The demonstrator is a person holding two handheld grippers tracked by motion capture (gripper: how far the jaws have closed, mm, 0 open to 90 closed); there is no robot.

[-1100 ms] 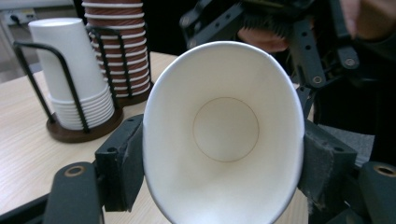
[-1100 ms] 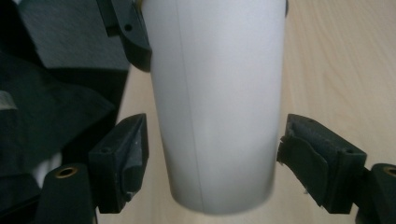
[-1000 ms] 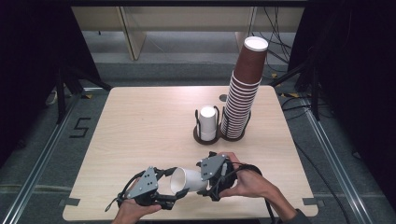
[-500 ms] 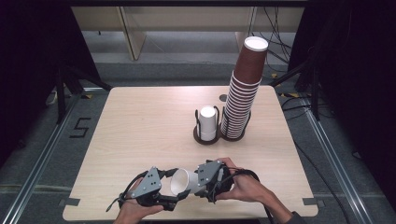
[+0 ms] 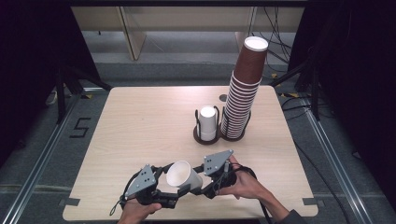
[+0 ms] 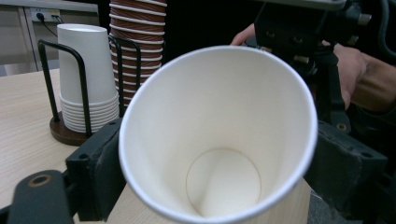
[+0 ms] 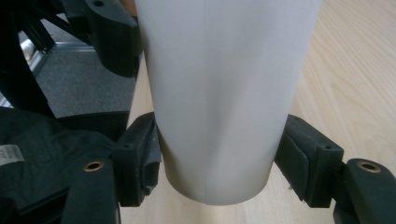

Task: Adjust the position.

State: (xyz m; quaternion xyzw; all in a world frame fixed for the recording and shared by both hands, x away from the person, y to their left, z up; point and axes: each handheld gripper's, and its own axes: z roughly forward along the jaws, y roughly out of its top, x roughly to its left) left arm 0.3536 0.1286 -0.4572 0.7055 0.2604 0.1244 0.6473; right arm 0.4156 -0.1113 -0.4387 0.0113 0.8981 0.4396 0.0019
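Mid-handover near counter's (image 5: pixel 140 116) front edge: right gripper (image 5: pixel 204 183) fingers clamped on white cup's (image 5: pixel 183 175) base, left gripper (image 5: pixel 164 185) fingers just opening off its rim. Next: draw left clear.

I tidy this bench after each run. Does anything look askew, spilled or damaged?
One thing: the tall brown cup stack leans to the right above its holder, so it looks likely to tip. The white cup stack beside it stands upright. The loose white cup between the grippers looks undented, and nothing is spilled on the table.
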